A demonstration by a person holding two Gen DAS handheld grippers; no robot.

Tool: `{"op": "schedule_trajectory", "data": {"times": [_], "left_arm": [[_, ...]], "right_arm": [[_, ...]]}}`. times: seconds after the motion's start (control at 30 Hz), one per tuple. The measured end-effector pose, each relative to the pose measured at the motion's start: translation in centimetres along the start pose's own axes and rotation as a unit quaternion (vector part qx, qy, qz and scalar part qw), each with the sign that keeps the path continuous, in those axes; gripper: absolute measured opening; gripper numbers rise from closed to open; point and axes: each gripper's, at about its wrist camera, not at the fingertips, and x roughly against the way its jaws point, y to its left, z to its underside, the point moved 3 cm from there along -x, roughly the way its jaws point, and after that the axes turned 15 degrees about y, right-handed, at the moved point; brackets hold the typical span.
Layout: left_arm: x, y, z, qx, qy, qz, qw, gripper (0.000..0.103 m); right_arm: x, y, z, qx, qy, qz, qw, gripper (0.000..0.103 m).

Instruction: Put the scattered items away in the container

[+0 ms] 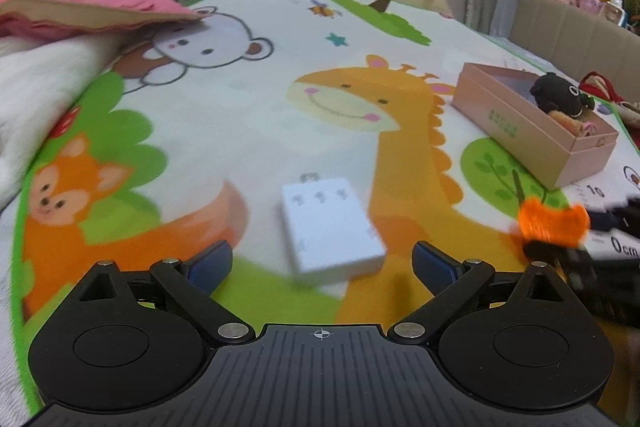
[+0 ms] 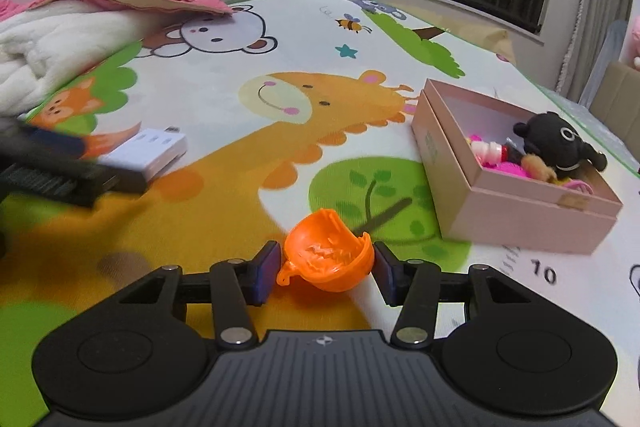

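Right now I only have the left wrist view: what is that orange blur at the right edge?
Observer: An orange half-shell, hollow side up, on the mat, inside the right gripper.
Operator: Gripped already?
Observer: Both pads appear to touch its sides.
Operator: What has been tidied away so far?
Observer: Bright pink toys lie in the pink box beside the black plush.

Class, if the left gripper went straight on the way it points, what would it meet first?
Probably the white rectangular plastic charger block on the cartoon play mat, lying just ahead between the open left gripper fingers.
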Motion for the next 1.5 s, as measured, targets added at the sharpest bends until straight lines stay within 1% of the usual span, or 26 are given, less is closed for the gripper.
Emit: {"op": "schedule_trajectory", "data": {"times": [0.13, 0.17, 0.2, 0.23, 0.27, 0.3, 0.37, 0.47, 0.53, 0.57, 0.63, 0.67, 0.7, 0.83, 0.87, 0.93, 0.97, 1.03, 1.1, 1.17, 1.27, 1.3, 1.33, 1.43, 1.5], "left_arm": [[-1.5, -0.7, -1.5, -0.012, 0.000, -0.005, 0.9999, 0.099], [-1.8, -0.9, -1.7, -0.018, -0.001, -0.005, 0.9998, 0.097], [-2.1, -1.2, -1.9, -0.028, 0.000, -0.005, 0.9996, 0.080], [-2.3, -1.4, -2.0, -0.037, 0.003, -0.006, 0.9993, 0.074], [-2.6, -1.7, -2.0, -0.046, 0.007, -0.005, 0.9989, 0.060], [-2.7, -1.9, -2.0, -0.055, 0.009, -0.002, 0.9984, 0.056], [-2.5, -2.4, -1.6, -0.075, 0.007, 0.004, 0.9972, 0.053], [-1.5, -2.9, -0.7, -0.106, 0.007, 0.034, 0.9938, 0.053], [-0.5, -3.2, 0.2, -0.130, 0.008, 0.060, 0.9897, 0.053], [-0.1, -3.3, 0.6, -0.140, 0.008, 0.067, 0.9879, 0.055], [0.5, -3.1, 1.3, -0.152, 0.009, 0.065, 0.9862, 0.062], [0.6, -2.8, 1.5, -0.153, 0.010, 0.055, 0.9866, 0.071], [0.7, -2.4, 1.6, -0.152, 0.010, 0.039, 0.9875, 0.079], [0.4, 0.1, 1.3, -0.134, 0.006, -0.044, 0.9900, 0.090], [0.3, 0.9, 1.2, -0.124, 0.006, -0.064, 0.9901, 0.094], [0.0, 2.6, 0.8, -0.097, 0.009, -0.099, 0.9903, 0.095], [0.0, 3.3, 0.6, -0.081, 0.010, -0.103, 0.9913, 0.095], [0.4, 4.2, 0.3, -0.060, 0.009, -0.084, 0.9946, 0.095], [0.7, 4.3, 0.2, -0.053, 0.006, -0.057, 0.9969, 0.097], [0.8, 3.8, 0.2, -0.053, 0.005, -0.046, 0.9975, 0.097], [0.8, 3.0, 0.4, -0.054, 0.005, -0.035, 0.9979, 0.098], [0.8, 2.8, 0.5, -0.052, 0.006, -0.028, 0.9982, 0.098], [0.8, 2.5, 0.6, -0.051, 0.007, -0.023, 0.9984, 0.099], [0.9, 2.1, 0.9, -0.049, 0.010, -0.017, 0.9986, 0.100], [0.8, 2.0, 1.1, -0.047, 0.013, -0.017, 0.9987, 0.100]], "right_arm": [[1.2, 0.1, 1.2, -0.004, 0.003, -0.014, 1.000, 0.049], [1.4, 0.1, 1.5, -0.004, 0.003, -0.017, 1.000, 0.049], [1.5, 0.2, 1.7, -0.002, 0.003, -0.019, 1.000, 0.049], [1.6, 0.3, 1.9, 0.000, 0.003, -0.021, 1.000, 0.049], [1.7, 0.4, 2.0, 0.001, 0.004, -0.023, 1.000, 0.049], [1.7, 0.4, 2.2, 0.003, 0.005, -0.025, 1.000, 0.049], [1.7, 0.6, 2.3, 0.007, 0.006, -0.029, 1.000, 0.049], [1.8, 1.1, 2.5, 0.018, 0.006, -0.036, 0.999, 0.049], [1.9, 1.4, 2.5, 0.025, 0.004, -0.037, 0.999, 0.052], [1.9, 1.4, 2.5, 0.026, 0.004, -0.037, 0.999, 0.053], [1.8, 1.4, 2.5, 0.024, 0.004, -0.035, 0.999, 0.061], [1.7, 1.3, 2.5, 0.021, 0.004, -0.033, 0.999, 0.063], [1.6, 1.2, 2.5, 0.018, 0.005, -0.032, 0.999, 0.065], [1.6, 1.0, 2.6, 0.013, 0.004, -0.024, 1.000, 0.075], [1.6, 0.9, 2.7, 0.013, 0.003, -0.022, 1.000, 0.076], [1.6, 0.8, 2.8, 0.013, 0.002, -0.018, 1.000, 0.080], [1.5, 0.8, 2.8, 0.011, 0.003, -0.017, 1.000, 0.080], [1.5, 0.5, 2.9, 0.008, 0.002, -0.013, 1.000, 0.083], [1.5, 0.1, 2.9, 0.004, 0.002, -0.002, 1.000, 0.083], [1.6, -0.5, 3.0, 0.001, 0.001, 0.019, 1.000, 0.083], [1.8, -1.4, 3.2, 0.004, -0.001, 0.068, 0.998, 0.083], [2.0, -1.7, 3.3, 0.003, -0.001, 0.075, 0.997, 0.083], [2.1, -2.0, 3.3, -0.003, -0.001, 0.069, 0.998, 0.084], [2.4, -2.7, 2.9, -0.041, 0.001, 0.010, 0.999, 0.087], [2.2, -2.5, 2.5, -0.051, -0.004, 0.000, 0.999, 0.087]]}}
